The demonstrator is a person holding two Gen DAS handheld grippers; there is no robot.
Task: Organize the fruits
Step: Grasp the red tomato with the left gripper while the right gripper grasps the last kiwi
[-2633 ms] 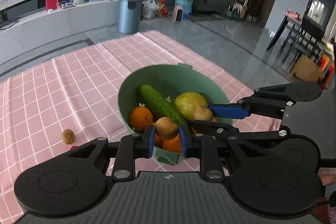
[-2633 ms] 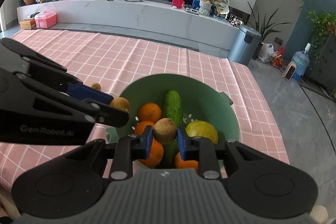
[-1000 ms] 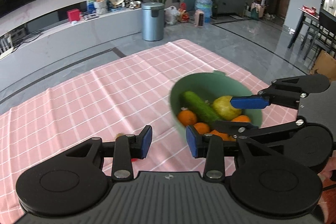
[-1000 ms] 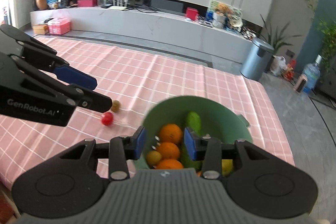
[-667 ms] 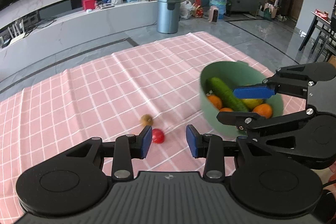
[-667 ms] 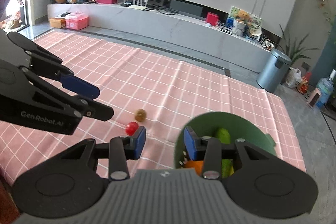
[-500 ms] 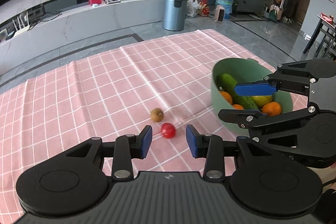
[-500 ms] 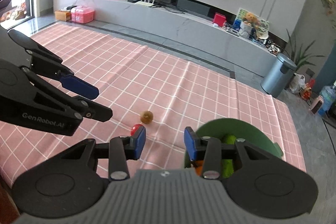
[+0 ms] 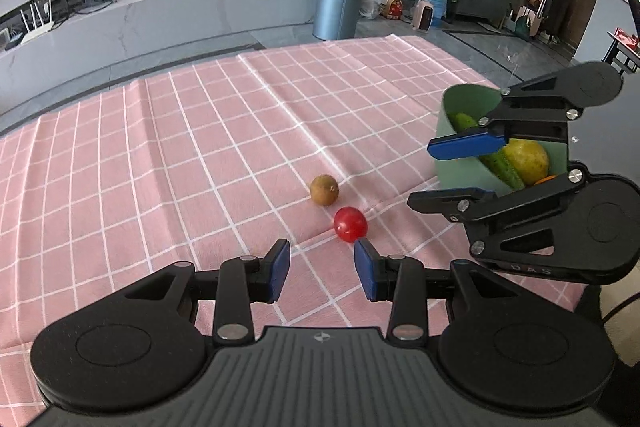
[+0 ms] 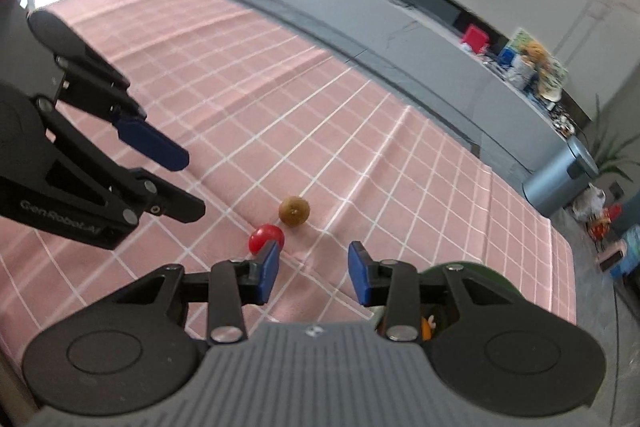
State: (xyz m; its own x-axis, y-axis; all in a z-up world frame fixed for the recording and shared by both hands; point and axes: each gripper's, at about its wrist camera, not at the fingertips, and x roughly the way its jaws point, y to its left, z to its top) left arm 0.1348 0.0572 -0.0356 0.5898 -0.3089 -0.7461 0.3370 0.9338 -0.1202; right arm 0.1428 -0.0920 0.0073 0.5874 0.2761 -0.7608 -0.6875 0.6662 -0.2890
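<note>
1. Left tool [image 9: 322,269]: flat blue pads parted, empty.
2. Right tool [image 10: 313,271]: empty, jaws just narrowing, still apart.
3. Glossy tomato [image 9: 350,224], rough brown fruit [image 9: 324,189] on checked cloth [image 9: 200,155].
4. Smooth green bowl [image 9: 460,169], rightward.

A: Where's the left gripper [image 9: 322,269] relative to the red tomato [image 9: 350,224]?
B: Just short of it, tilted down toward the desk [image 9: 160,155] — jaws apart, nothing between them, the tomato just past the right-hand pad.
A: And the right gripper [image 10: 312,272]?
B: Also angled down, with the tomato by its left-hand pad. Its jaws have just been closing — yet they stand apart, with nothing between them. From the left wrist view it sits right of the tomato.
</note>
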